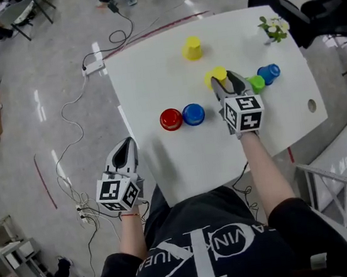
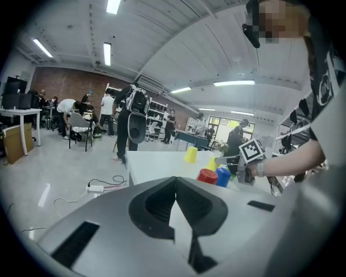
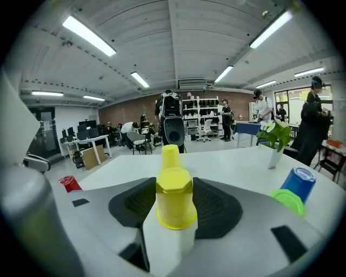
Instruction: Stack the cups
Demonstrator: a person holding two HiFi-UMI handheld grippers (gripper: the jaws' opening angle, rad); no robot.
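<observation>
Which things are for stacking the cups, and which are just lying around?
For the job: near yellow cup, far yellow cup, red cup, near blue cup, green cup, far blue cup.
Just lying about: plant, power strip.

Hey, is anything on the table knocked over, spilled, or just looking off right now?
Nothing stands out: no spill shows on the white table, the plant stands upright, and no cup looks damaged. The yellow cup sits between the right tool's jaws.
</observation>
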